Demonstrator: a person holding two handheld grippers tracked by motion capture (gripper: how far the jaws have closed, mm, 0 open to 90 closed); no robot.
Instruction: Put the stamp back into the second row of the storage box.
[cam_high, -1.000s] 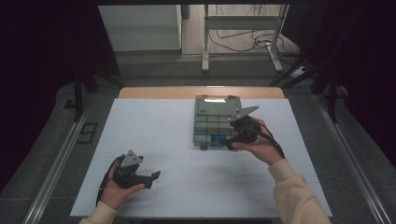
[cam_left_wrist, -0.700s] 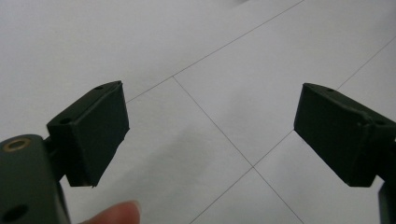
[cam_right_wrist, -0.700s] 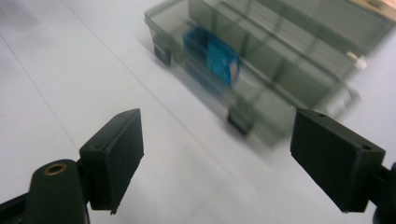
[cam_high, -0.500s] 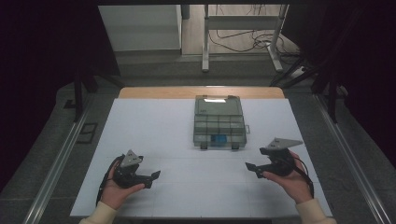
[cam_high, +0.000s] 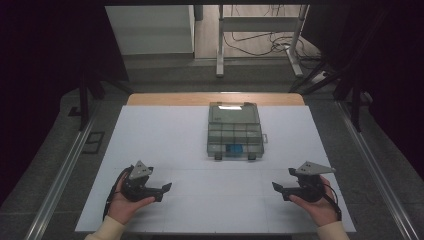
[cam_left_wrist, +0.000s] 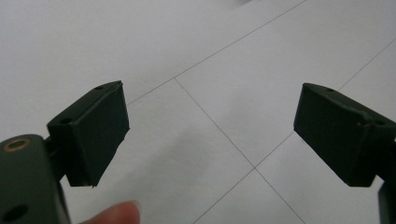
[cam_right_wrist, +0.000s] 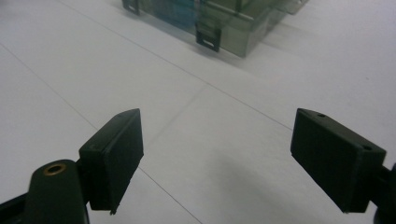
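A clear plastic compartment box (cam_high: 234, 131) with a closed lid lies at the middle of the white table, something blue showing inside near its front edge. In the right gripper view the box (cam_right_wrist: 219, 18) sits at the top, its two dark latches facing me. My left gripper (cam_high: 162, 190) rests at the front left, held by a hand, jaws pointing right. Its jaws stand wide apart over bare table in the left gripper view (cam_left_wrist: 210, 130). My right gripper (cam_high: 278, 189) rests at the front right, jaws pointing left, open and empty (cam_right_wrist: 217, 158).
The white table top (cam_high: 165, 140) has thin seam lines and a wooden strip (cam_high: 215, 98) along its far edge. Metal rails run down both sides. Beyond the table stand a desk frame (cam_high: 260, 30) and floor cables.
My right gripper has drawn back from the box's right side to the front right of the table. The left gripper has stayed in place.
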